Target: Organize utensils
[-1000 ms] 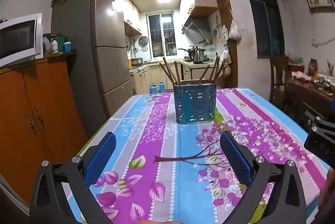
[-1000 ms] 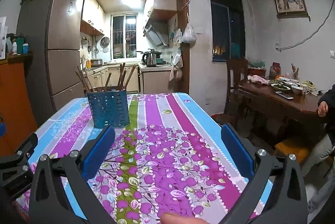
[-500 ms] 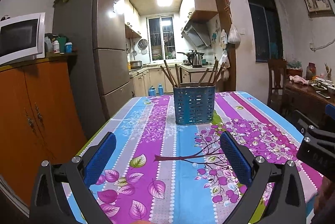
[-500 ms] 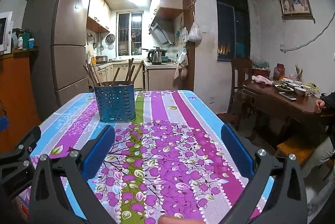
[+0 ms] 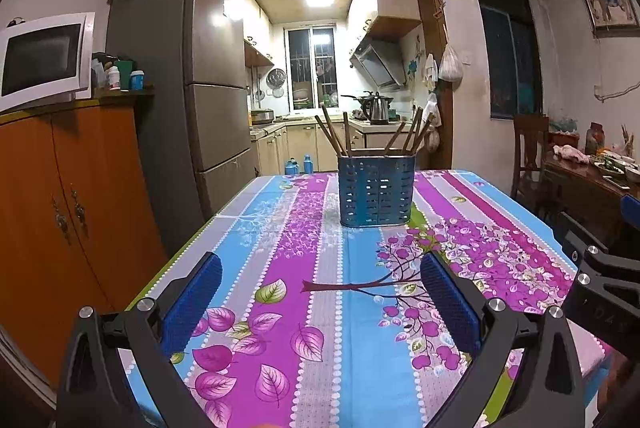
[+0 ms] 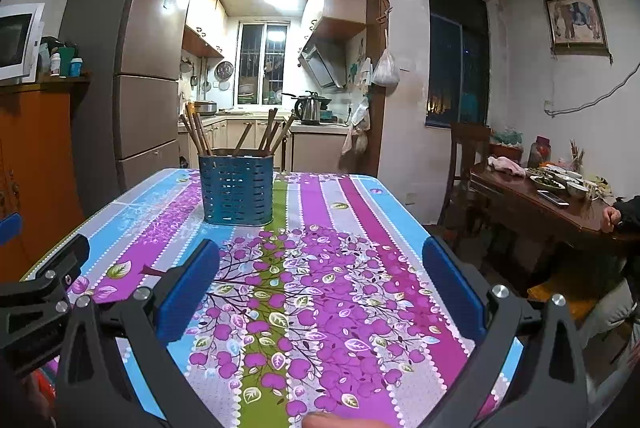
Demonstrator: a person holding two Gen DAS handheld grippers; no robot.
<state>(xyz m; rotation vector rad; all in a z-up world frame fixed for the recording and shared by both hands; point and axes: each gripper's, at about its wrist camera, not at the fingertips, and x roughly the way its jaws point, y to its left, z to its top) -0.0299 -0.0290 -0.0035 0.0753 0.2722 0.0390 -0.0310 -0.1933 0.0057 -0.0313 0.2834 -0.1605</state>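
A blue holder (image 5: 375, 190) stands upright on the flowered tablecloth (image 5: 320, 308), just above the middle of the left view and left of centre in the right view (image 6: 236, 189); brown chopsticks (image 5: 412, 134) lean out of its top in two bunches. The left gripper (image 5: 320, 288) sits low in its frame with jaws spread wide and nothing between them; the right gripper (image 6: 320, 276) likewise gapes empty, well short of the holder.

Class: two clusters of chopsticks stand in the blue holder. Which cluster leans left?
The left-hand cluster in the blue holder leans left; the other leans right.
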